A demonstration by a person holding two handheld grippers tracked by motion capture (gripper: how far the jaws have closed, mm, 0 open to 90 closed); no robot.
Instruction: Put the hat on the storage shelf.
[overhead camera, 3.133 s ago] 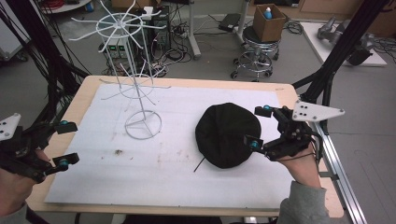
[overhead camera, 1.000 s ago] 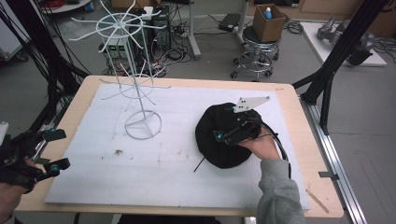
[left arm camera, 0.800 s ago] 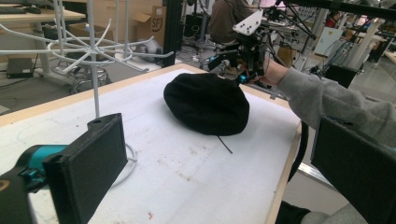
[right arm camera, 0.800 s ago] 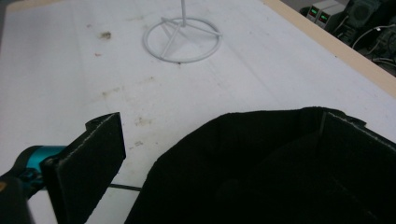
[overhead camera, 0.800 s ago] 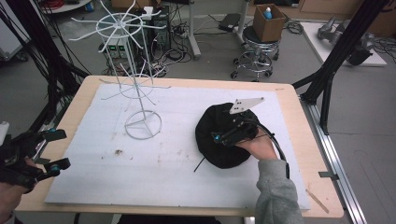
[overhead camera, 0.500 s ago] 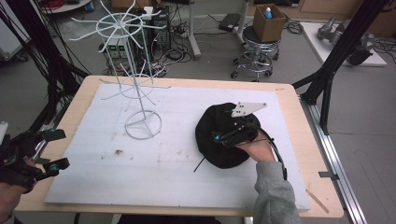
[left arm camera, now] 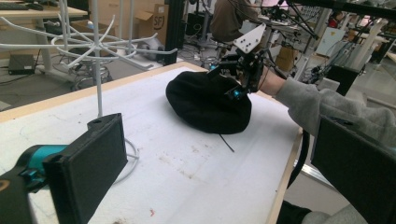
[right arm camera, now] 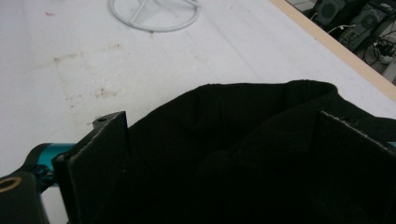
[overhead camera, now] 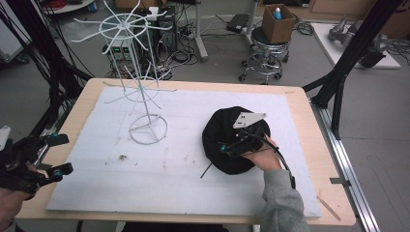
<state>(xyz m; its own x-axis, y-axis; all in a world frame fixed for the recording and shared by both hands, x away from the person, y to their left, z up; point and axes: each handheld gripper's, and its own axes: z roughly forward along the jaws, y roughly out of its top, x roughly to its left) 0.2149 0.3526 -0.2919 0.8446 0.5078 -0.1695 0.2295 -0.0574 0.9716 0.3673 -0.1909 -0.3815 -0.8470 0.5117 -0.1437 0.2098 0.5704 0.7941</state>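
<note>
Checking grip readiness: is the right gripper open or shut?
Open: the right gripper has its jaws spread, with the black knitted hat between them.

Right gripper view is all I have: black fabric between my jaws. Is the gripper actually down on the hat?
Observer: Yes. In the high view the right gripper sits on top of the black hat, jaws open.
Operator: Where is the rack's post? I see just a white ring.
Observer: It rises from that ring; the white wire rack stands upright, left of the hat and apart from it.
Operator: And the left gripper?
Observer: The left gripper is open at the table's left edge, holding nothing.
</note>
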